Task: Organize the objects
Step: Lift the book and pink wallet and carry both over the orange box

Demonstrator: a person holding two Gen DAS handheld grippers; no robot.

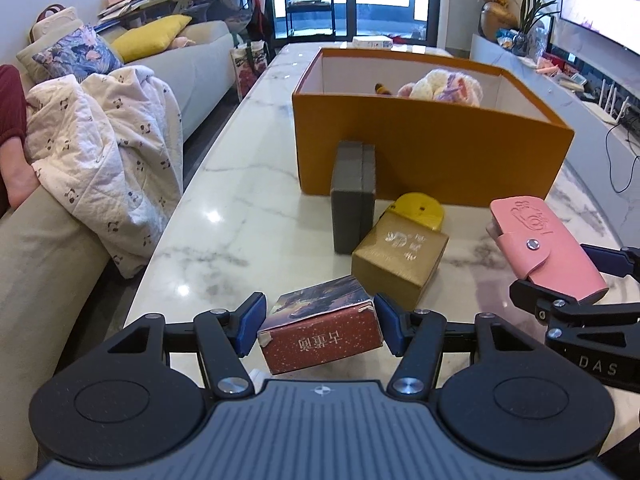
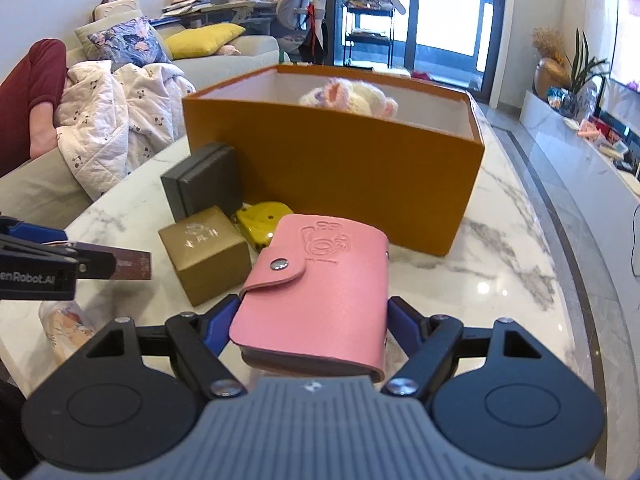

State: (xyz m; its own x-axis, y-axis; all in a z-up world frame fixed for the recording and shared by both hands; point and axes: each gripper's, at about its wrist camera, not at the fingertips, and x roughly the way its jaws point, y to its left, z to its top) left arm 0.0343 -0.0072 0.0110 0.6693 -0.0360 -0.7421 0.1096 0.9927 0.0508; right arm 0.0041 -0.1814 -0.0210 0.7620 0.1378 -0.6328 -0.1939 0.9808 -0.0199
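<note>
Both tools loaded, left tool (image 1: 320, 330) pinching the red box (image 1: 320, 338), right tool (image 2: 310, 330) the pink wallet (image 2: 316, 284), so I'd lift clear over the orange bin's (image 2: 340, 172) wall ahead before releasing.

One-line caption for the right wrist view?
Right gripper grips a pink card wallet before the orange box.

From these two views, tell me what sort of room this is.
Most likely a home living room: a sofa with cushions and a quilt, a large TV on the wall, and a marble coffee table holding an orange box.
</note>
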